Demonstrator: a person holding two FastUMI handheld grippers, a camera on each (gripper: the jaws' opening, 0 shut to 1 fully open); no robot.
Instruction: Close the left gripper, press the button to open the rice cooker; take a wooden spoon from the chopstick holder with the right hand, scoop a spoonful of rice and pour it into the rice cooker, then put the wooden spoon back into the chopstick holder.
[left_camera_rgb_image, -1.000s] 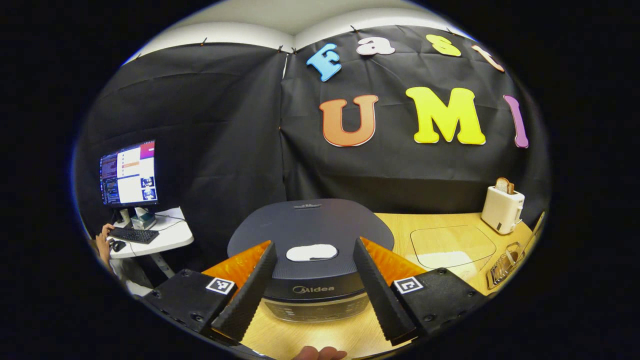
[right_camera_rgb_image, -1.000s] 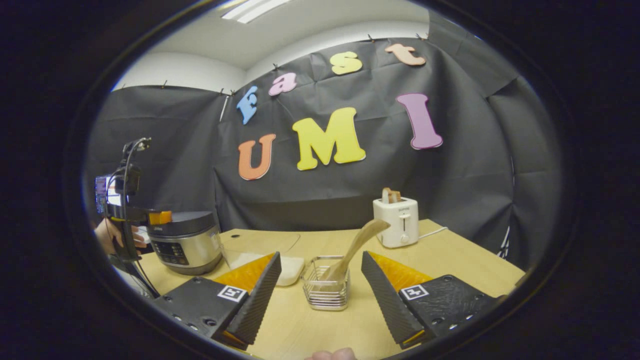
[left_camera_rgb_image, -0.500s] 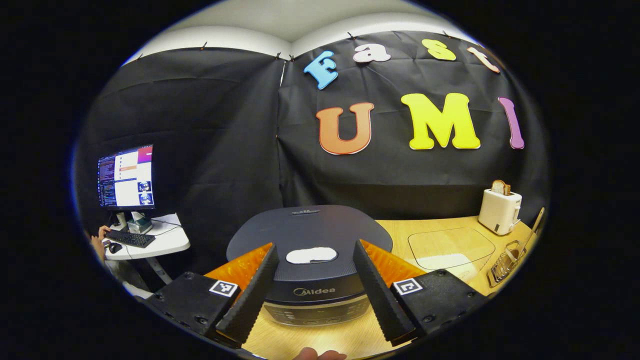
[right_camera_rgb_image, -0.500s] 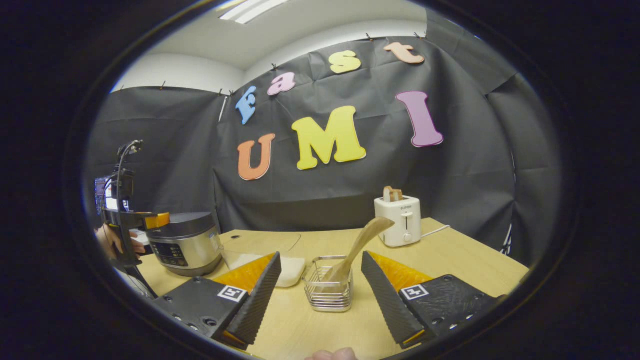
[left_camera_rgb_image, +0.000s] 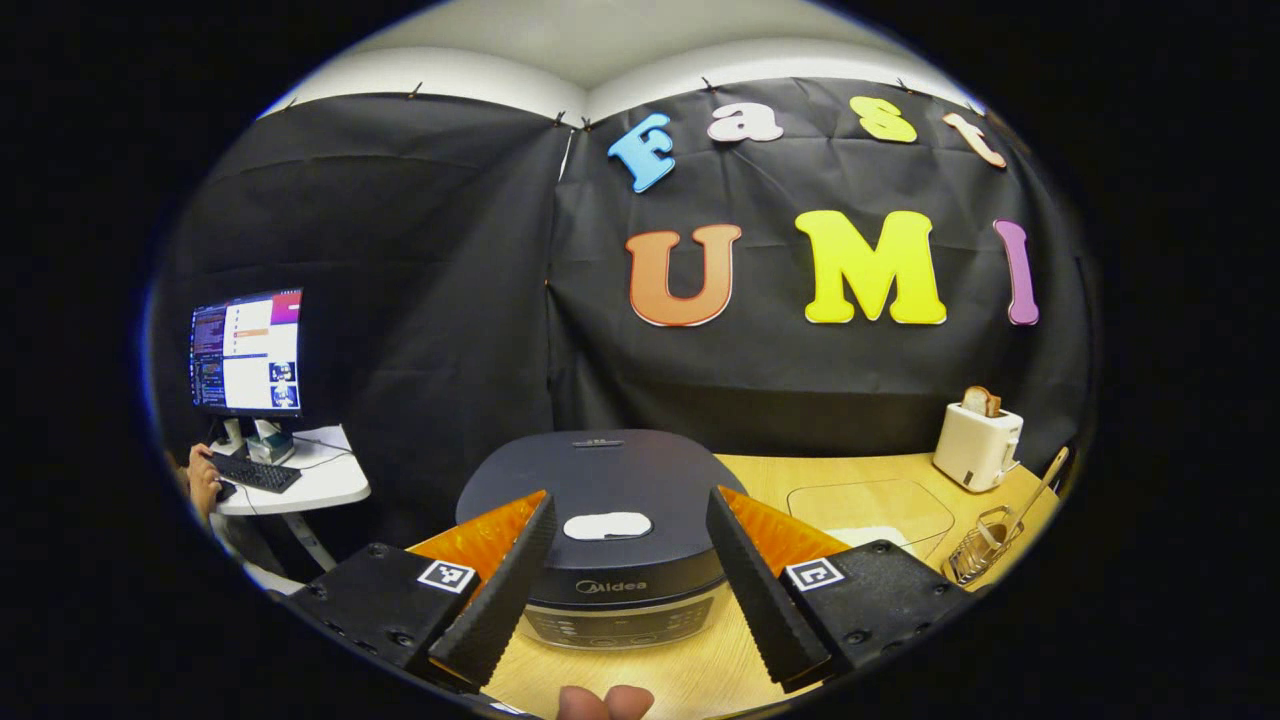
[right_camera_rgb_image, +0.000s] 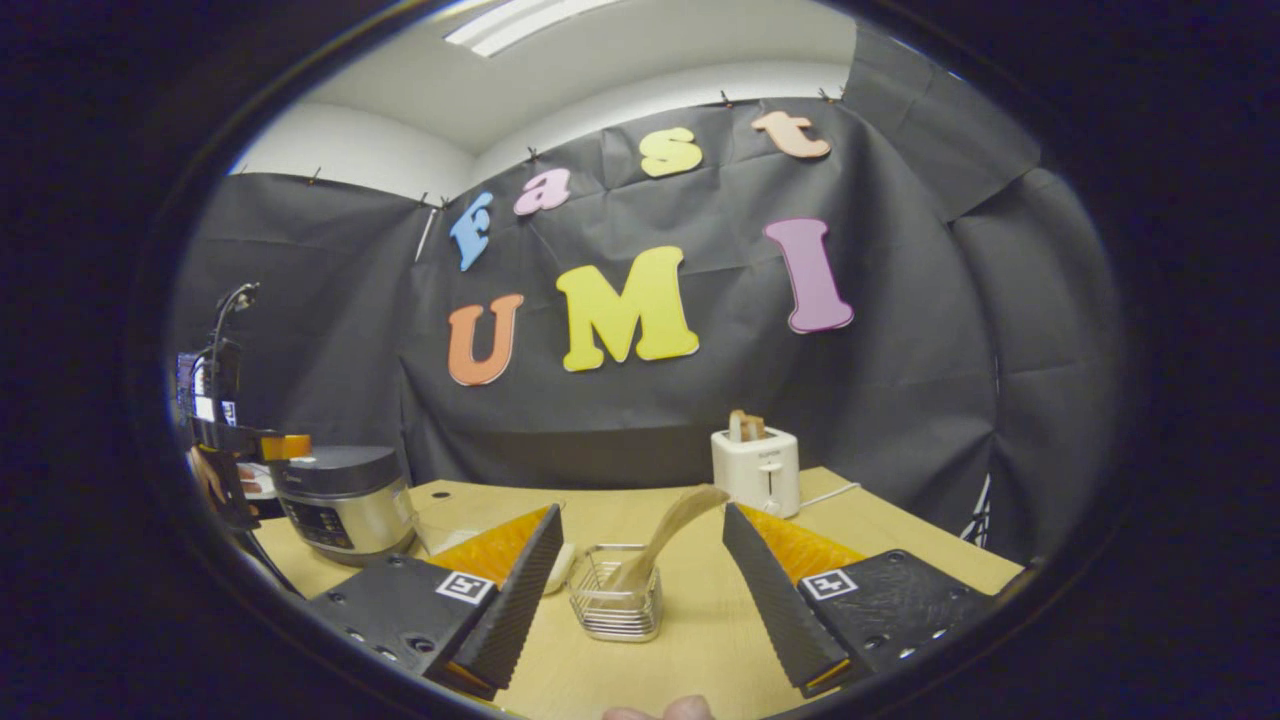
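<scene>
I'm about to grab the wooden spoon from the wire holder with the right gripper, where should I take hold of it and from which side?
Grip the wooden spoon on the bare stretch of handle above the chopstick holder rim. It leans up and to the right in the right gripper view, so come from the front, above the rim, with the open right gripper, one finger on each side of the handle.

Surface (right_camera_rgb_image: 700, 630): light wood top, set against the booth's black wall. On it:
- rice cooker (right_camera_rgb_image: 340, 500), lid shut, at the left end near the front edge;
- clear container (left_camera_rgb_image: 870, 505) holding something white, beside the cooker toward the middle;
- wire chopstick holder (right_camera_rgb_image: 615, 600), mid-surface, wooden spoon (right_camera_rgb_image: 670, 525) leaning out of it;
- white toaster (right_camera_rgb_image: 755, 470), at the back edge, its cord trailing along the surface toward the right.
</scene>
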